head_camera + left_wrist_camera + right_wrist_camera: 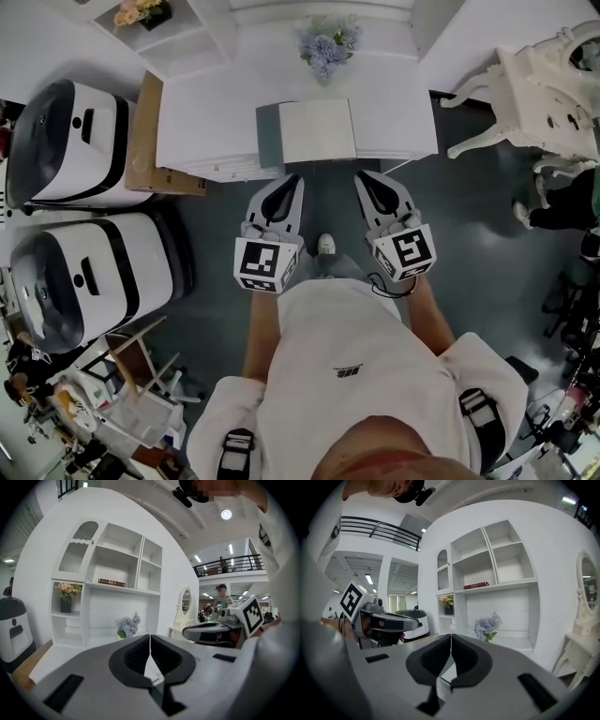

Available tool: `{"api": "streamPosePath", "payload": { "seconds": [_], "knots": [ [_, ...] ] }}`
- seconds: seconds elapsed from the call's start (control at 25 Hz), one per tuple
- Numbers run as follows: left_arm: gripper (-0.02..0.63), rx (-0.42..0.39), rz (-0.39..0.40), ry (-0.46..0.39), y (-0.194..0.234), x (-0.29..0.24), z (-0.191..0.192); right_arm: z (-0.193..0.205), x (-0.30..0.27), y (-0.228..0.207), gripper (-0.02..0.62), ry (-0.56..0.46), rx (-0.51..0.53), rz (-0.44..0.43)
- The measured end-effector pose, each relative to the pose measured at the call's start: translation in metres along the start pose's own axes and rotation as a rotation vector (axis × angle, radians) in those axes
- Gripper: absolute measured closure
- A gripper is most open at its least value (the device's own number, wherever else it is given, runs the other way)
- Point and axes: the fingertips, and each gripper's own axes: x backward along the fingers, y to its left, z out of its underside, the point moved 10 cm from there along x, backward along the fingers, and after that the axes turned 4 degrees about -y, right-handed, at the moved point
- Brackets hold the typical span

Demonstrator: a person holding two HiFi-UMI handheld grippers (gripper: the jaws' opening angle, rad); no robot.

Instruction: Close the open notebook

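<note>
Hovering just short of the notebook (317,131), left gripper (296,179) and right gripper (361,177), both closed, empty.

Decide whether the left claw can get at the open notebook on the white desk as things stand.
Probably yes. The left claw hangs just short of the near edge of the desk, directly before the notebook, with nothing between them. Its jaws are shut, so it could only push.
</note>
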Motion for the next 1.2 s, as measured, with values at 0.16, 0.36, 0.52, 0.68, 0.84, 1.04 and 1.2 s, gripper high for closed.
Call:
{"api": "streamPosePath", "payload": {
  "seconds": [0.16, 0.36, 0.52, 0.68, 0.84, 1.04, 1.2],
  "knots": [
    [0.606, -0.001, 0.005, 0.024, 0.004, -0.018, 0.011, 0.011, -0.008, -0.007, 0.598, -0.016, -0.011, -0.006],
    [0.606, 0.004, 0.018, 0.043, 0.015, -0.035, 0.025, 0.025, -0.019, -0.012, 0.598, -0.013, -0.024, 0.008],
    [0.606, 0.021, 0.029, 0.06, 0.027, -0.045, 0.04, 0.039, -0.031, -0.011, 0.598, 0.014, -0.011, 0.03],
    [0.606, 0.023, 0.04, 0.093, 0.043, -0.054, 0.056, 0.052, -0.049, -0.009, 0.598, 0.048, -0.013, 0.041],
    [0.606, 0.027, 0.049, 0.132, 0.06, -0.062, 0.073, 0.069, -0.069, -0.009, 0.598, 0.073, -0.026, 0.045],
    [0.606, 0.06, 0.056, 0.171, 0.076, -0.07, 0.095, 0.091, -0.089, -0.008, 0.598, 0.105, -0.049, 0.044],
    [0.606, 0.077, 0.057, 0.202, 0.088, -0.076, 0.11, 0.102, -0.105, -0.006, 0.598, 0.131, -0.061, 0.033]
  ]
}}
